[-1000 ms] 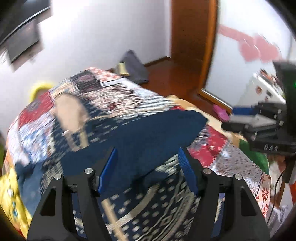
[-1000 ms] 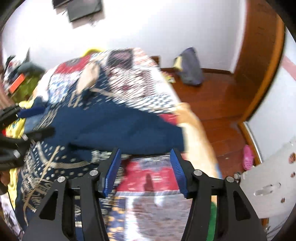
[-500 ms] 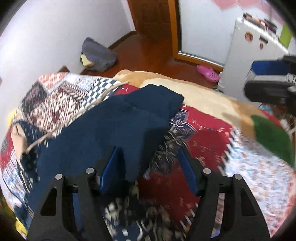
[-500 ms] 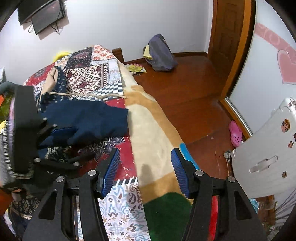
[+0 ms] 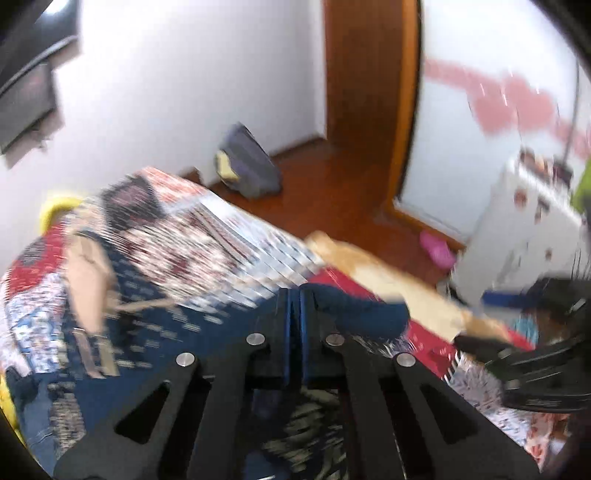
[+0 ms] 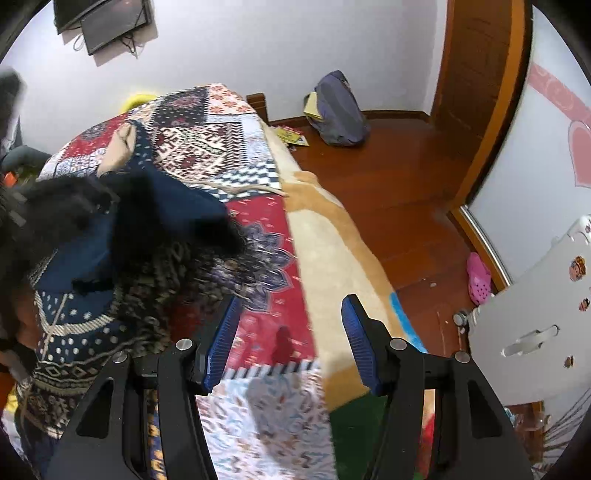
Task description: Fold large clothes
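Observation:
A dark blue patterned garment (image 5: 192,328) lies spread on a bed with a patchwork cover (image 5: 207,236). My left gripper (image 5: 294,299) is shut on the garment's plain navy edge (image 5: 365,314), near the bed's right side. The view is blurred. In the right wrist view the garment (image 6: 77,332) lies at the left, with its navy part (image 6: 173,199) raised. My right gripper (image 6: 291,336) is open and empty, above the red and tan part of the bed cover (image 6: 280,332), to the right of the garment. The right gripper's body shows blurred in the left wrist view (image 5: 535,365).
A wooden floor (image 6: 406,177) runs along the bed's right side, with a grey bag (image 6: 338,110), a pink shoe (image 6: 478,278) and a white cabinet (image 6: 535,328). A wooden door (image 6: 476,74) stands at the back. A screen (image 6: 107,22) hangs on the wall.
My left gripper has closed on the garment's navy edge and the view has swung up. My right gripper has stayed open over the bed's right side.

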`<state>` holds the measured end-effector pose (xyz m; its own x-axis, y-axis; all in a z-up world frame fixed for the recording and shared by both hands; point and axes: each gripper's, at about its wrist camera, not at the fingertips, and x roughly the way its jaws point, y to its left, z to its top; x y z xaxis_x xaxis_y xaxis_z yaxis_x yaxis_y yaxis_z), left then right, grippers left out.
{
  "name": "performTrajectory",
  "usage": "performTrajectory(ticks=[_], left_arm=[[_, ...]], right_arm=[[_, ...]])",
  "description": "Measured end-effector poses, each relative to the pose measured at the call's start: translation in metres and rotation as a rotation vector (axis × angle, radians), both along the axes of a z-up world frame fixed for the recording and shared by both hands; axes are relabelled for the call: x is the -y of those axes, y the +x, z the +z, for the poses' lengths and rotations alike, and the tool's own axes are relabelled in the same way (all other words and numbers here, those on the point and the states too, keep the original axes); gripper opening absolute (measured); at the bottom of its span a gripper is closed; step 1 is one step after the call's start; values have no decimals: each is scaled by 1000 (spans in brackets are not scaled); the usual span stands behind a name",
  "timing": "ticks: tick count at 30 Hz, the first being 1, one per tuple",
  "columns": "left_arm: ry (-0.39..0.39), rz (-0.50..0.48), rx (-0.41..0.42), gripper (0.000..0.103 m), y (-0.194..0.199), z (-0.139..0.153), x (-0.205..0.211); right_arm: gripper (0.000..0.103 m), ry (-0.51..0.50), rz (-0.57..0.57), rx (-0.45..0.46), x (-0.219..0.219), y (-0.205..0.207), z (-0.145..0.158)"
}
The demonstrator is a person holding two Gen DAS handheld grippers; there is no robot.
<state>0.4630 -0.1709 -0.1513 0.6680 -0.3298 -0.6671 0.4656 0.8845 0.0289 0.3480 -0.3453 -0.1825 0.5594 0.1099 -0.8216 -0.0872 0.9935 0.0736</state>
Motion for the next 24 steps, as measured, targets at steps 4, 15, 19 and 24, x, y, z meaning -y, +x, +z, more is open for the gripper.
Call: performTrajectory(ticks=[4,15,19,24], left_arm=[[-99,82,84,1,-14,55,-69],[-69,229,-74,2,-24,37,-196],[-1,173,-186,5,-29,-6,-185],[-66,69,-302,33,-24,-37,-147]], right_arm=[[54,17,24,5,-26,8,5],[54,-115,162,-80,-107,30,-30],[54,-125,164,-97,-102,21,-36],[54,-91,117,-102,-80,12,-31]])
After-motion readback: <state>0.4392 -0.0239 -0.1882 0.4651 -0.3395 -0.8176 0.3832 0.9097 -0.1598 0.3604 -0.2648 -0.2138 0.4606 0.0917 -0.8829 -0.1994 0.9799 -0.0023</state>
